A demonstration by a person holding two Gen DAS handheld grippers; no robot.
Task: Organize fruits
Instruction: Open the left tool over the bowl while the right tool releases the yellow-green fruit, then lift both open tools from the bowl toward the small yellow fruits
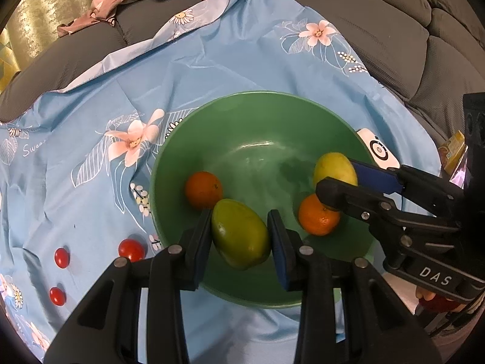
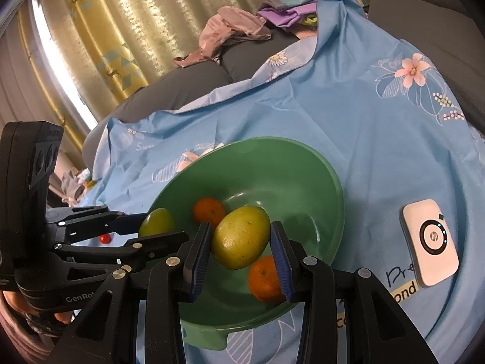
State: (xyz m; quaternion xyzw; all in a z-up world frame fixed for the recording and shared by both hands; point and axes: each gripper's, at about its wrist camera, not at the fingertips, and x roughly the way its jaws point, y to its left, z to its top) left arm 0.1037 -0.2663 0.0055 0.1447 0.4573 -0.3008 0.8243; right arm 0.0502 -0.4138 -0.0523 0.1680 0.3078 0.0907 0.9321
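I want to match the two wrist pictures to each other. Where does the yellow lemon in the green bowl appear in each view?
Left wrist view: the yellow lemon is right of centre, at the bowl's right side, between the right gripper's fingers.
Right wrist view: the lemon is at lower centre, between that gripper's own fingers.
Shared landmark: the green bowl, with the green mango.

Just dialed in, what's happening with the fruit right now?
Both grippers are over the green bowl. The left gripper brackets a green mango; the right gripper brackets a yellow mango. Whether either is clamped isn't clear. Two oranges sit in the bowl; three cherry tomatoes remain on the blue cloth.
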